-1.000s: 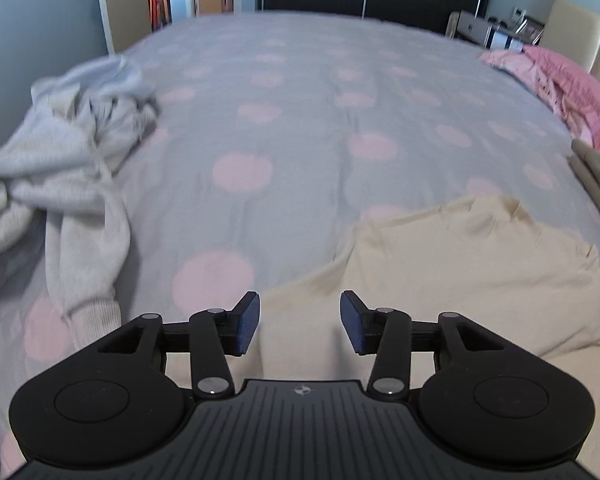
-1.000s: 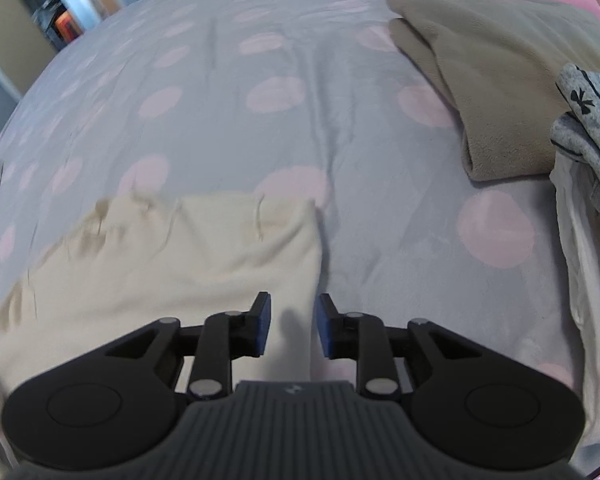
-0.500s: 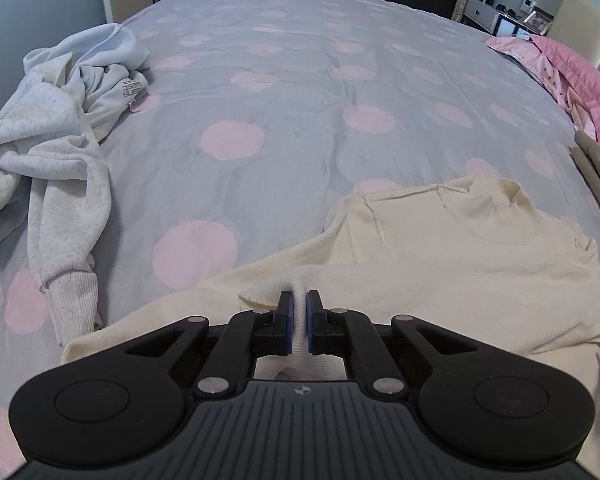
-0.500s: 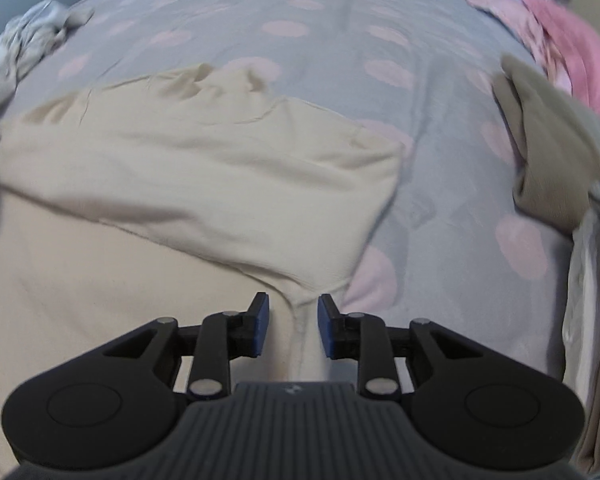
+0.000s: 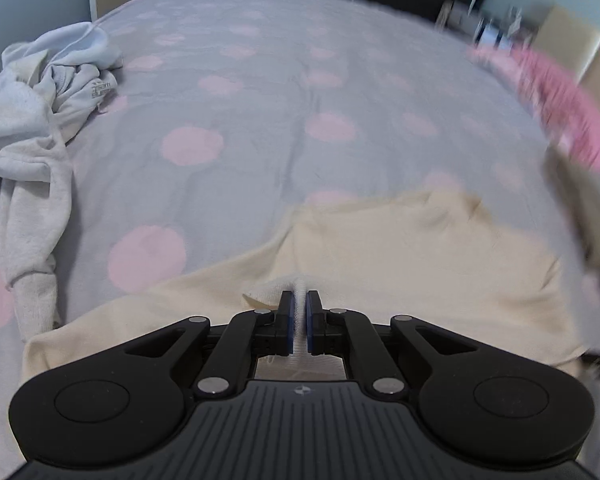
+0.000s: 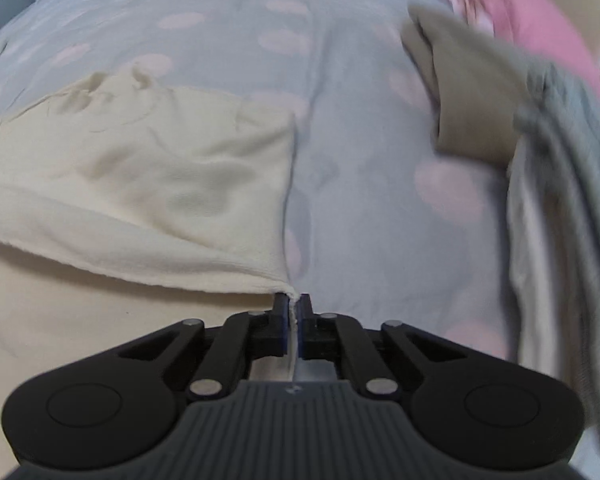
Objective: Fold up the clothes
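Note:
A cream top lies on the grey bed cover with pink dots. My left gripper is shut on a cream edge of the top near its left side. In the right wrist view the same cream top is folded over itself, and my right gripper is shut on its lower right corner. Both pinched edges are lifted slightly off the bed.
A crumpled light grey sweatshirt lies at the bed's left edge. A folded tan garment and stacked grey and white clothes sit at the right. A pink pillow lies far right.
My left gripper closed on the top's edge about half a second ago and holds it. My right gripper has now closed on the corner. Both views have shifted and blurred with motion.

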Available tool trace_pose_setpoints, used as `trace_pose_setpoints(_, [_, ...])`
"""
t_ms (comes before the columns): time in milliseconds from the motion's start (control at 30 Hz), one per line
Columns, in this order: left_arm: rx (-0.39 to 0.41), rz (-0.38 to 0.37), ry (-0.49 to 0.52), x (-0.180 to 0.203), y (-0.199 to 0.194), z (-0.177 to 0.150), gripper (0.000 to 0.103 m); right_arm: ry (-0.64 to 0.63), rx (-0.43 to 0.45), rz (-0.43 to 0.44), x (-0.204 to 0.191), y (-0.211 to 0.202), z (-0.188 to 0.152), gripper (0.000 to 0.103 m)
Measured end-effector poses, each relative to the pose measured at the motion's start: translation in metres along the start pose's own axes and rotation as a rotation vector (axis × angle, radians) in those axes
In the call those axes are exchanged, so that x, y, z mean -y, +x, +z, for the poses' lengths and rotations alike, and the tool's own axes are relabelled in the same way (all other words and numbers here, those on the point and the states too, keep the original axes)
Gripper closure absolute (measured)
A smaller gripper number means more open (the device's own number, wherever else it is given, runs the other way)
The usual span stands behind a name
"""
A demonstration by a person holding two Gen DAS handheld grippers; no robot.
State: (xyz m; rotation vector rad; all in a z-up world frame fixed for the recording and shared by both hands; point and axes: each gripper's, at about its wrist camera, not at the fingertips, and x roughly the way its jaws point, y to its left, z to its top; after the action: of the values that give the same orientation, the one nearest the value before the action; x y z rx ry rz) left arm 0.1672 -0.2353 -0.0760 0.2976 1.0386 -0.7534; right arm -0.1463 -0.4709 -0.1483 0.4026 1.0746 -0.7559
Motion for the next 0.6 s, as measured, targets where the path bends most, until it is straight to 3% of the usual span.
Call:
trace_pose_setpoints(100, [-0.138,0.077,0.012,0.002,0.022,-0.008,0.099,-0.082,-0.036,0.001,-0.007,0.007,-0.004,0.098])
trace_pose_setpoints(167, [-0.121,0.081,0.045,0.004,0.023,-0.01,0.099,-0.095,-0.056,0.014,-0.004,0.004,-0.001,0.096])
trace_pose_setpoints(267, [-0.094,0.085,0.097,0.011,0.02,-0.01,0.098,0.011,-0.13,0.044,0.016,-0.008,0.012,0.085])
trace_pose_setpoints(400, [-0.089,0.094,0.119,0.016,0.02,-0.009,0.098,0.114,-0.041,0.111,0.037,-0.037,0.033,0.078])
trace_pose_setpoints(600, [-0.086,0.11,0.115,0.019,0.015,0.001,0.086,0.199,0.01,0.081,0.039,-0.025,0.073,0.077])
